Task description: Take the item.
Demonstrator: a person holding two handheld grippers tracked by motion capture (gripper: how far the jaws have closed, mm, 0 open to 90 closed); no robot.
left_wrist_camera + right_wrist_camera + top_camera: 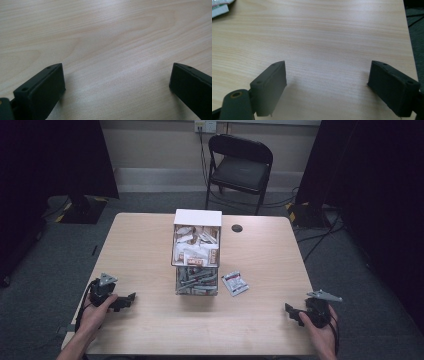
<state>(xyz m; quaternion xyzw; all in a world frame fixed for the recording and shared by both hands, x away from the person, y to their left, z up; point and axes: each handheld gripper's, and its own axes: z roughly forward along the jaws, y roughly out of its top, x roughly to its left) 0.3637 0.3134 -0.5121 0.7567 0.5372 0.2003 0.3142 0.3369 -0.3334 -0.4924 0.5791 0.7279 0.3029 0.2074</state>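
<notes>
The small packet (234, 282) lies flat on the table (150, 240), just right of the two-tier clear box (196, 252) that stands near the middle, and a little toward my side. It is white with a red and dark print, and it lies apart from the box, not touching it. In my right gripper view a corner of the packet (219, 6) shows at the top left, far from my jaws.

The box has a white top; its upper tier holds white and brown sachets, its lower tier grey ones. Behind it and to the right, a small dark round hole (237, 228) sits in the tabletop near the far edge.

My right gripper (295, 312) rests near the table's right front corner, well apart from the packet, with its jaws spread wide and only bare wood between them. My left gripper (126, 300) rests near the left front corner, jaws also wide apart over bare wood, holding nothing.

Beyond the far edge of the table a black folding chair (240, 167) stands on the grey carpet.
</notes>
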